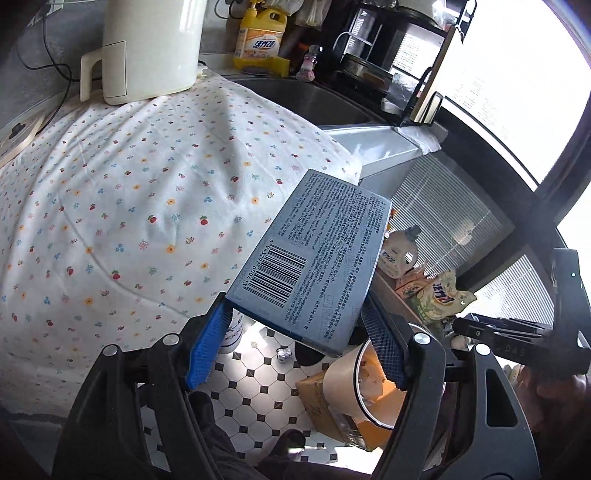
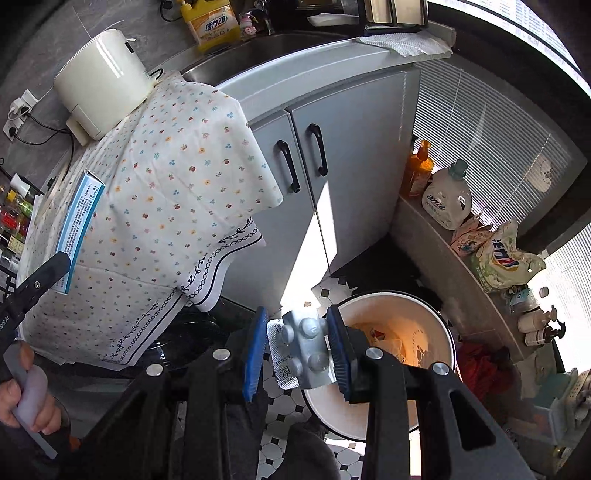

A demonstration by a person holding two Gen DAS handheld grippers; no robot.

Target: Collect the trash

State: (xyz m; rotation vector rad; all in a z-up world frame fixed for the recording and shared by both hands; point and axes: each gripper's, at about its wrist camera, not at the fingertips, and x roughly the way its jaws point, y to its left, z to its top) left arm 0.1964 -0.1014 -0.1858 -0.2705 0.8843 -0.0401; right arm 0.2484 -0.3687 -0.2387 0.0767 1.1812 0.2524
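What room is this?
Most likely a kitchen: a steel sink set in grey cabinets, yellow dish soap beside it, and a white kettle on the cloth-covered counter.

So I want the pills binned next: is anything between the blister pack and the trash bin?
Nothing visible. The right gripper holds the blister pack in its jaws beside the open bin, whose mouth shows no lid or cover. The box sits in the left gripper, off to the side.

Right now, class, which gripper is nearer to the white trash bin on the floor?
Right. The right gripper, holding a blister pack, hangs just above the bin's rim; the left gripper, gripping a blue box, sits higher by the counter's cloth.
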